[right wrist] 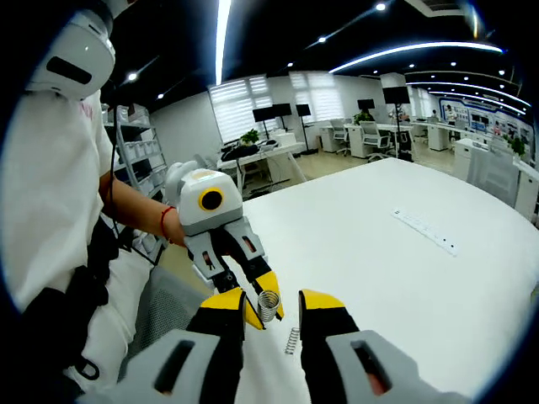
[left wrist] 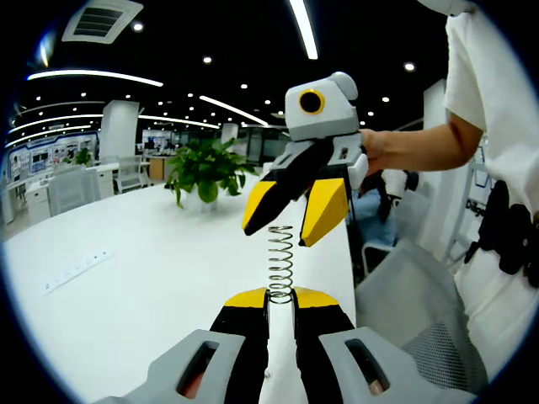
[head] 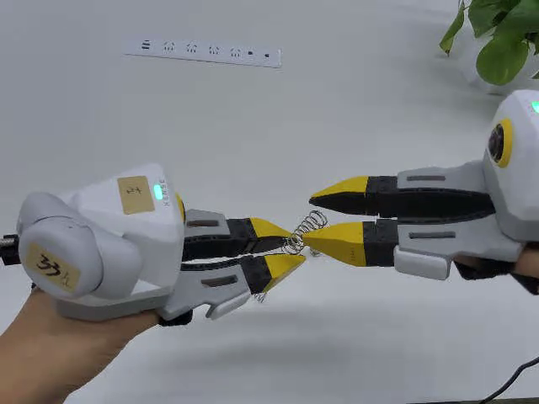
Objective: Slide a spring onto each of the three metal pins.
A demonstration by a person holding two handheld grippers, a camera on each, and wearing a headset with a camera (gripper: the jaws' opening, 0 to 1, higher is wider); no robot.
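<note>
A steel coil spring [head: 306, 230] hangs in the air between the two grippers, above the white table [head: 354, 109]. My left gripper [head: 294, 246] is shut on the spring's near end [left wrist: 280, 263], which sticks out past its yellow tips. I cannot tell whether a pin runs inside the coil. My right gripper [head: 309, 220] faces it from the right and stands open, with the spring's far end between its yellow fingertips [left wrist: 324, 210] and close to the lower one. In the right gripper view the spring [right wrist: 268, 305] sits just ahead of my open right gripper [right wrist: 274, 303].
A second loose spring [right wrist: 291, 340] lies on the table under the grippers. A white power strip [head: 202, 52] lies at the far side, a potted plant [head: 497, 38] stands at the far right, and a dark cable [head: 514, 383] crosses the near right corner.
</note>
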